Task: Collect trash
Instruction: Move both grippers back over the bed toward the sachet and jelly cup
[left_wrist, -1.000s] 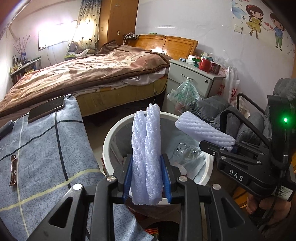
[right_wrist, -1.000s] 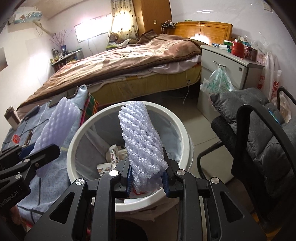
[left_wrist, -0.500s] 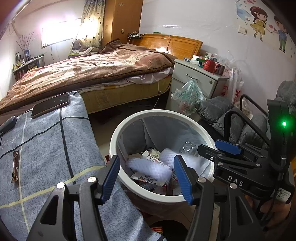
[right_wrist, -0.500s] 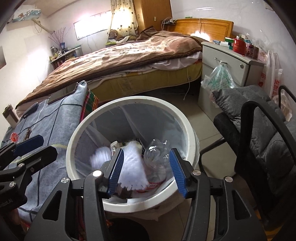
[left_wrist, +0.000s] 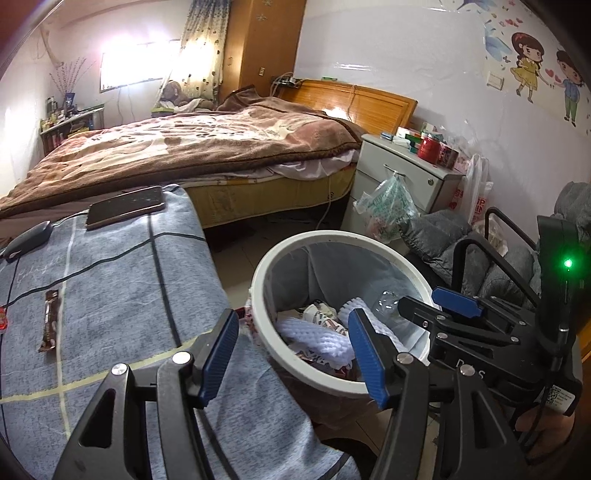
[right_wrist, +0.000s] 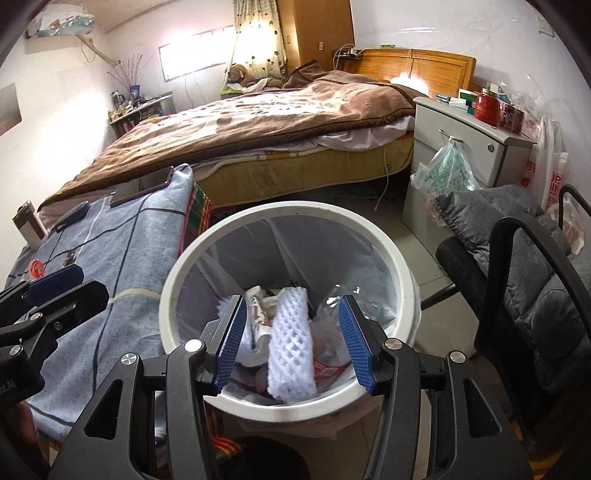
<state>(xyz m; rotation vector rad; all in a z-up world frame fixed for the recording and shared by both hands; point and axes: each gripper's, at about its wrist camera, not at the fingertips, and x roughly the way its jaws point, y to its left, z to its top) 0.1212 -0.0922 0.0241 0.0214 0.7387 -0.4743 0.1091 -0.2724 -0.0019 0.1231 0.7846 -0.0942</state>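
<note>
A white round bin (left_wrist: 263, 332) (right_wrist: 170, 295) with a clear liner stands on the floor beside the cloth-covered table. Two white foam nets lie loose inside it on other rubbish: one (right_wrist: 291, 343) (left_wrist: 314, 334) in the middle, the other (right_wrist: 222, 305) partly hidden at the left. A crushed clear bottle (right_wrist: 345, 295) lies next to them. My left gripper (left_wrist: 291, 317) is open and empty over the bin's near-left rim. Above the bin's near side, my right gripper (right_wrist: 291, 301) also stands open and empty. A brown snack wrapper (left_wrist: 50, 319) lies on the table.
The blue-grey tablecloth (left_wrist: 110, 288) also carries a phone (left_wrist: 125, 210), a dark mouse (left_wrist: 27, 236) and a small red item (right_wrist: 36, 267). A grey padded chair (right_wrist: 524, 266) stands right of the bin, a bed (left_wrist: 184, 155) and a nightstand (left_wrist: 402, 173) behind it.
Both grippers were shut on a foam net over the bin. Both have opened, and the two nets have dropped into the bin. The left gripper has shifted left, towards the table.
</note>
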